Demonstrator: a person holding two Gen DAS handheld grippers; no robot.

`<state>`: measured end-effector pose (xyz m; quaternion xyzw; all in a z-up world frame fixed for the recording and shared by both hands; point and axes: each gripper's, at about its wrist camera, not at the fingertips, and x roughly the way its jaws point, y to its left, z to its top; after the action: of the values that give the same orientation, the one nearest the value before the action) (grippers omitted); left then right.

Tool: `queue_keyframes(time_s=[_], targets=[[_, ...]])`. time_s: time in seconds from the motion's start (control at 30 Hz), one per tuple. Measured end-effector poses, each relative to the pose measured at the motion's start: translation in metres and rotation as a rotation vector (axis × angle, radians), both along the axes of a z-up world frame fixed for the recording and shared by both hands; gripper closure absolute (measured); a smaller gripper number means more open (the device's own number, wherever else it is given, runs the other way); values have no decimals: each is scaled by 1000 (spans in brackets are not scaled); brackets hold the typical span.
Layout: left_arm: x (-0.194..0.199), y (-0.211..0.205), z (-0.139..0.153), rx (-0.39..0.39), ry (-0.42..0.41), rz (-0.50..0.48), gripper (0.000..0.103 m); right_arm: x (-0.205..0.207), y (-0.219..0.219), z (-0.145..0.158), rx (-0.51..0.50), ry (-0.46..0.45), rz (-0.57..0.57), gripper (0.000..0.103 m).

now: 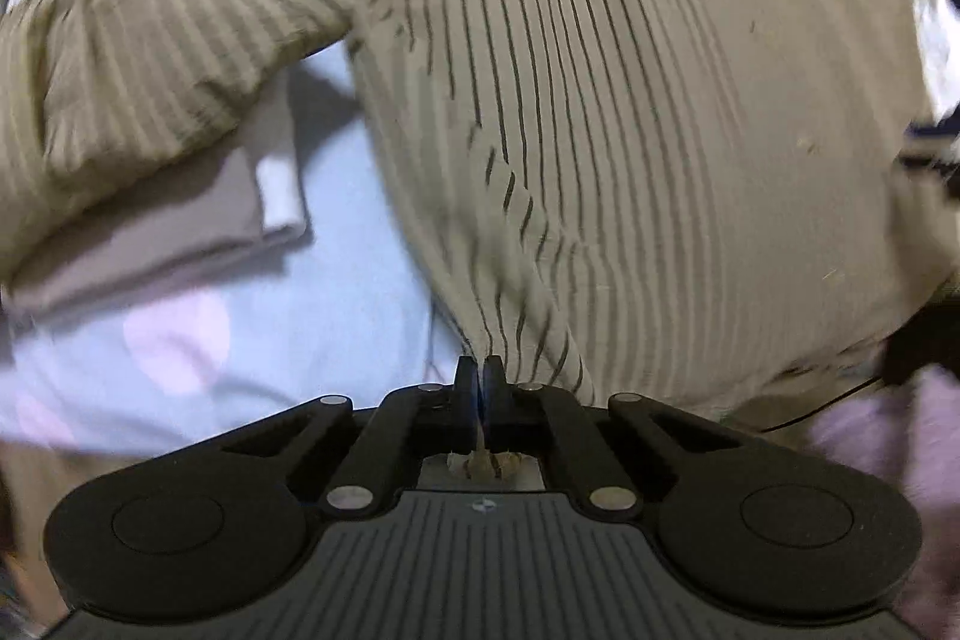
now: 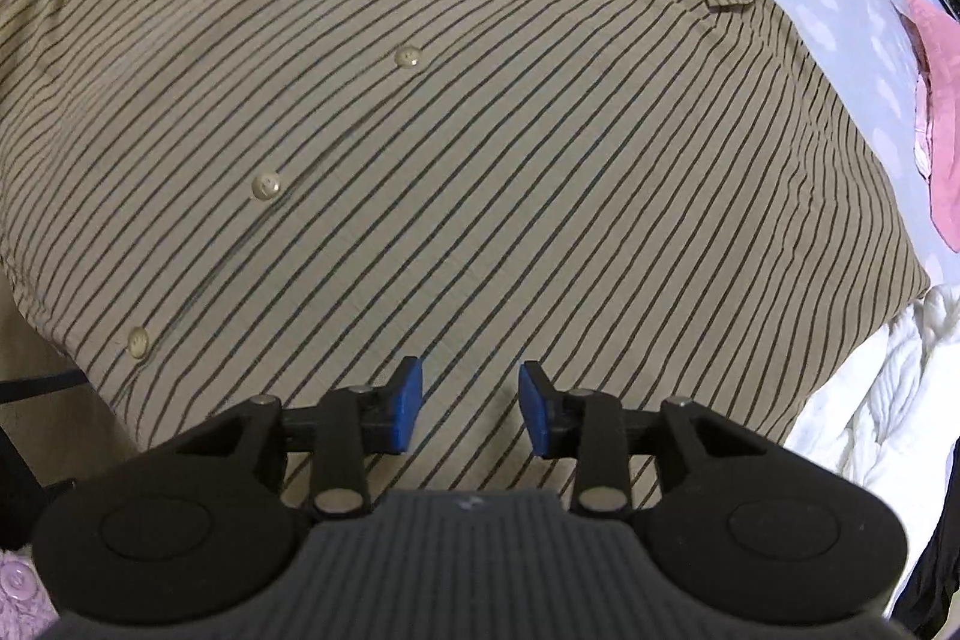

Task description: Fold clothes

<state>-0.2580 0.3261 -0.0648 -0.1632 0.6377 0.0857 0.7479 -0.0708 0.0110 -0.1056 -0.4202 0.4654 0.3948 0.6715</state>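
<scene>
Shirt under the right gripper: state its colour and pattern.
Tan shirt with thin dark stripes, clearest in the right wrist view.

Left gripper (image 1: pixel 479 370): both black fingers pressed together at the centre of the left wrist view, linkage arms folded inward, with a pinch of tan striped shirt (image 1: pixel 630 130) fabric clamped between them and a tuft of it showing behind the fingers near the gripper body. Right gripper (image 2: pixel 470 403): fingers apart, a clear gap between the two blue pads (image 2: pixel 408 394), linkage arms spread outward; nothing sits between the pads. It is angled down over the buttoned front of the shirt; contact with the cloth cannot be judged.
</scene>
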Motion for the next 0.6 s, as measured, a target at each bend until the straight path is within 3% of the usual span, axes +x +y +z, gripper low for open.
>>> queue_keyframes(time_s=[0.03, 0.1, 0.23, 0.4, 0.5, 0.6], targets=[[-3, 5, 4, -22, -1, 25, 103, 1, 1, -3, -10, 1, 0, 64], [-9, 11, 3, 5, 48, 42, 103, 3, 1, -7, -26, -2, 4, 64], [-12, 27, -27, 85, 214, 83, 103, 5, 4, -11, -33, -1, 8, 64], [-13, 34, -62, 156, 341, 56, 103, 3, 0, -11, -31, -2, 9, 64], [-12, 40, -63, 139, 334, 79, 103, 8, -8, -11, -33, -4, -15, 64], [-4, 39, -36, 94, 208, 94, 103, 20, -18, -7, -14, -7, -74, 61]])
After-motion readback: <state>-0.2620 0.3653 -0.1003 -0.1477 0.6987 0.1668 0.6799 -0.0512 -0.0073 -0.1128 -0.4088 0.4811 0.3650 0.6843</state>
